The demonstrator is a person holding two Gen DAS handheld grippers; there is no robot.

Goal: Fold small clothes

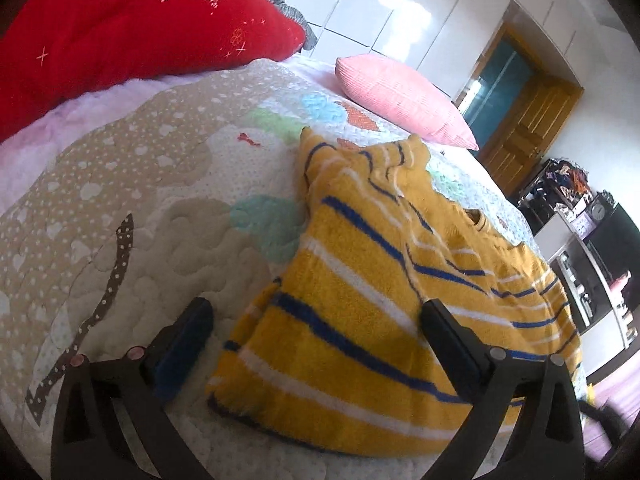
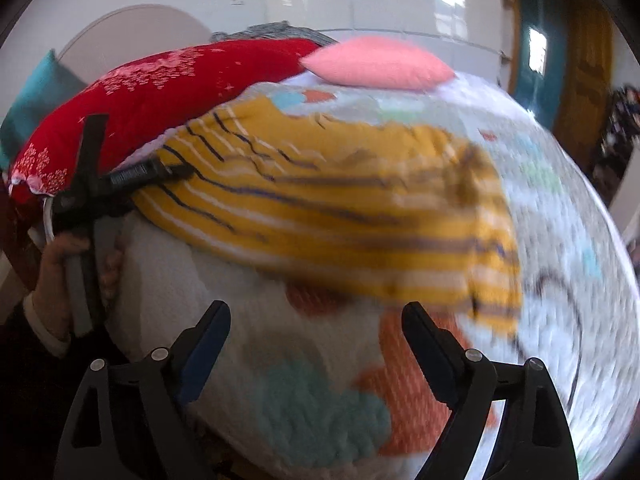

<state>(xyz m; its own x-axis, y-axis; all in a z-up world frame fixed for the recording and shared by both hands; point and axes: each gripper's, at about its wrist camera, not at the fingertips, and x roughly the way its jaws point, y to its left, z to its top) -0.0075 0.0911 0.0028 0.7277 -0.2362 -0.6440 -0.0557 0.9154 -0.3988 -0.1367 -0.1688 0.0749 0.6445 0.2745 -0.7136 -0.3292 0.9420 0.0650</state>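
Note:
A small yellow sweater (image 1: 360, 304) with blue and white stripes lies partly folded on the quilted bed cover (image 1: 120, 200). My left gripper (image 1: 316, 320) is open, low over the sweater's near corner, one finger on the quilt and one over the knit. In the right wrist view the sweater (image 2: 340, 208) is blurred by motion. My right gripper (image 2: 316, 320) is open and empty, just short of the sweater's near edge. The left gripper (image 2: 176, 170) shows there at the sweater's far left end, held by a hand (image 2: 60, 256).
A red embroidered pillow (image 1: 120, 28) lies along the bed's far left. A pink pillow (image 1: 400, 96) lies behind the sweater. A wooden door (image 1: 528, 128) and dark shelves with clutter (image 1: 592, 240) stand beyond the bed's right edge.

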